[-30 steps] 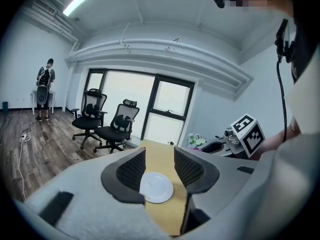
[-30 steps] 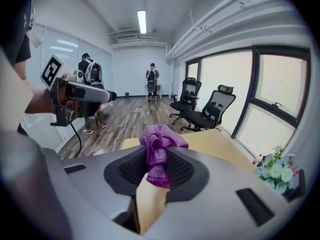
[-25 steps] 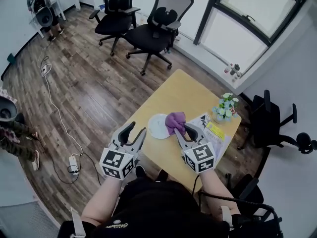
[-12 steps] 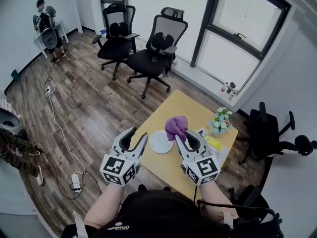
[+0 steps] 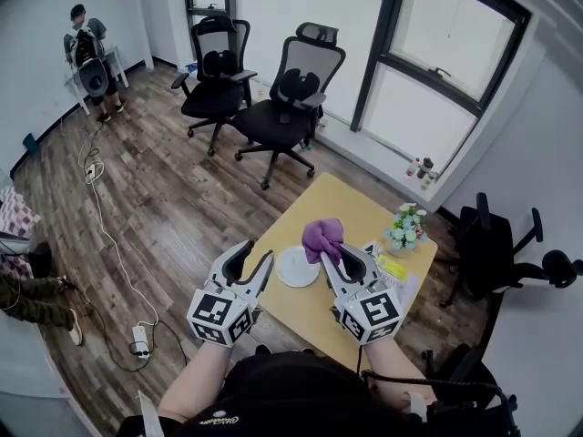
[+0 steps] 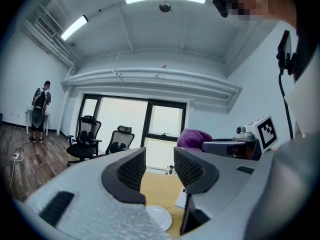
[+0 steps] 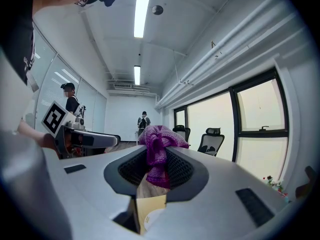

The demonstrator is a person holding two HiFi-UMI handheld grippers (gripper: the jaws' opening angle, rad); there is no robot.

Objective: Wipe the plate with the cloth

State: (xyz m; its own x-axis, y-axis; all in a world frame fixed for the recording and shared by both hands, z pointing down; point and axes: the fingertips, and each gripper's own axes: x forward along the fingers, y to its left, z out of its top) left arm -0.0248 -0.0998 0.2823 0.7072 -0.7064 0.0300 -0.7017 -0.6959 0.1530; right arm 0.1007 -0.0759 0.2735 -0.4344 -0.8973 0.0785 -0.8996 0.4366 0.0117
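Note:
A white plate (image 5: 297, 267) lies on the yellow wooden table (image 5: 346, 209), near its left front edge; it also shows low in the left gripper view as the plate (image 6: 160, 217). My right gripper (image 5: 339, 255) is shut on the purple cloth (image 5: 322, 238), held up in the air above the plate's right side. In the right gripper view the cloth (image 7: 158, 154) bulges out from between the jaws. My left gripper (image 5: 244, 264) is open and holds nothing, raised to the left of the plate; its jaws (image 6: 155, 169) stand a little apart.
A small pot of flowers (image 5: 406, 225) and some papers (image 5: 393, 267) sit on the table's right side. Two black office chairs (image 5: 273, 94) stand on the wood floor beyond. Another black chair (image 5: 499, 244) is at the right. A person (image 5: 87, 59) stands far left.
Both grippers have risen away from the table, the right one lifting the purple cloth off the plate's edge. The head view has tilted upward.

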